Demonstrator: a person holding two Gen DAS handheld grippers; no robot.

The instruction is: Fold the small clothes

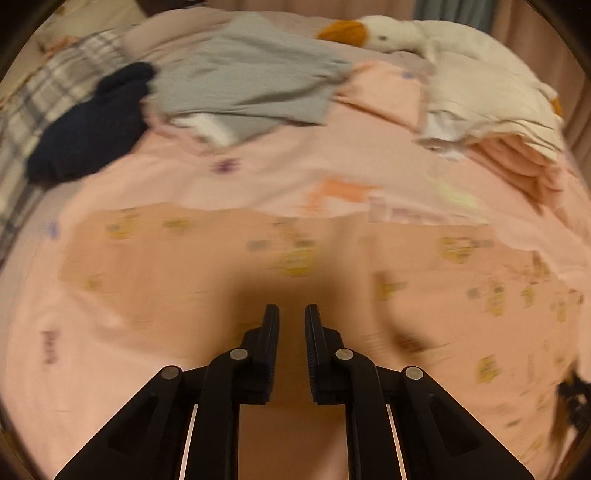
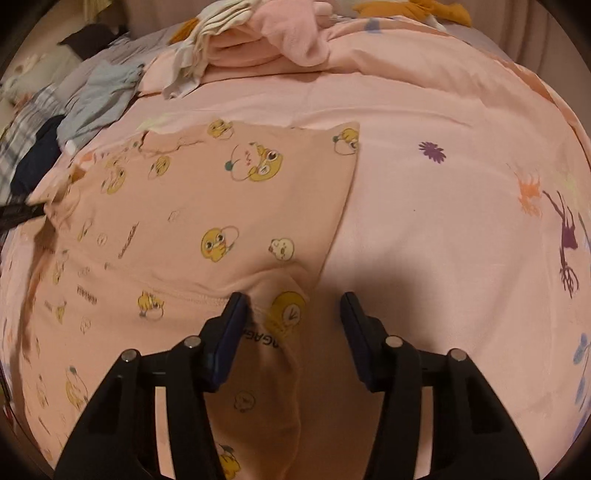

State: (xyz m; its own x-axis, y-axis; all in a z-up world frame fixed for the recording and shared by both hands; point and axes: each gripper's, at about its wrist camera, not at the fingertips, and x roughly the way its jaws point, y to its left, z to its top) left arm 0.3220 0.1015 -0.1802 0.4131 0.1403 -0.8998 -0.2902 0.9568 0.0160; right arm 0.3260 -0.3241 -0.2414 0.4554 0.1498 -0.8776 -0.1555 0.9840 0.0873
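A peach garment (image 2: 221, 206) printed with yellow ducks lies spread on the pink bed sheet (image 2: 443, 221). My right gripper (image 2: 293, 299) hangs open over the garment's near right corner. A fold of the cloth sits between its jaws, against the left finger (image 2: 232, 325) and apart from the right one. In the blurred left wrist view, my left gripper (image 1: 291, 314) has its jaws nearly together, with the peach garment (image 1: 184, 266) pinched between them. The right wrist view shows a dark tip (image 2: 18, 214) at the garment's lifted left edge.
At the back lie a grey garment (image 1: 251, 81), a navy garment (image 1: 88, 133) and a plaid cloth (image 1: 55, 81). A white goose plush (image 1: 388, 33) and a stack of folded clothes (image 1: 509, 136) sit at the back right.
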